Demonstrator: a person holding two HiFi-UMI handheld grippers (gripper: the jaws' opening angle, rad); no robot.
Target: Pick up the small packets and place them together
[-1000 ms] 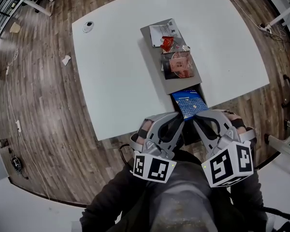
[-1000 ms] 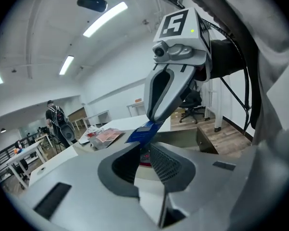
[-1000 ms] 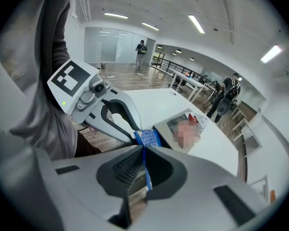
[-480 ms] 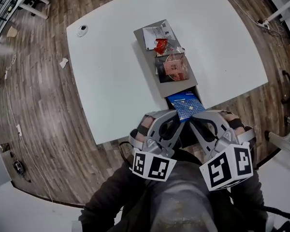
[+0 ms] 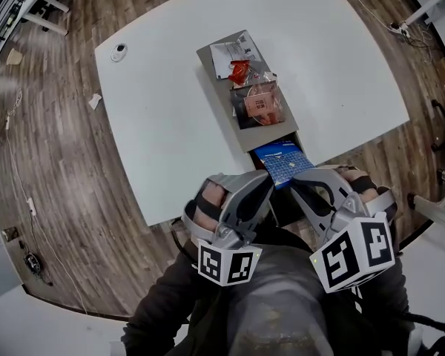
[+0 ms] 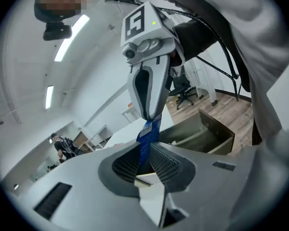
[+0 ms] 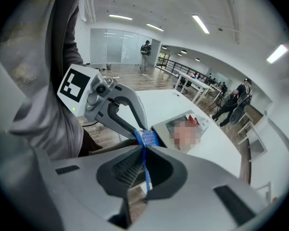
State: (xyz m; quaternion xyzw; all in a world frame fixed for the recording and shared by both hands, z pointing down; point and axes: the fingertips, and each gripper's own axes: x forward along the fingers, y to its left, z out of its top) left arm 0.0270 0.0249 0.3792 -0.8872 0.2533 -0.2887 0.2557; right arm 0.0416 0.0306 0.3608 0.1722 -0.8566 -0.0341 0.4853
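A blue packet [image 5: 284, 162] hangs just past the table's near edge, in front of a grey tray [image 5: 211, 86]. Both grippers pinch it: my left gripper [image 5: 270, 183] from the left and my right gripper [image 5: 297, 182] from the right. In the left gripper view the blue packet [image 6: 148, 134] stands edge-on between the shut jaws of the left gripper [image 6: 145, 150], with the right gripper [image 6: 151, 118] clamped on its far end. The right gripper view shows the blue packet [image 7: 146, 141] as a thin strip between the right gripper's [image 7: 144, 160] shut jaws. Other packets lie on the tray: a white one [image 5: 230, 50], a small red one [image 5: 239, 70] and a clear one [image 5: 257, 104].
The white table [image 5: 163, 102] has a small round object [image 5: 119, 50] at its far left corner. Wooden floor [image 5: 52, 162] surrounds the table, with scraps lying on it. People stand in the distance in both gripper views.
My left gripper has rolled about its own axis, its marker cube swinging down and left. Both grippers keep their hold on the blue packet. The head view has shifted slightly.
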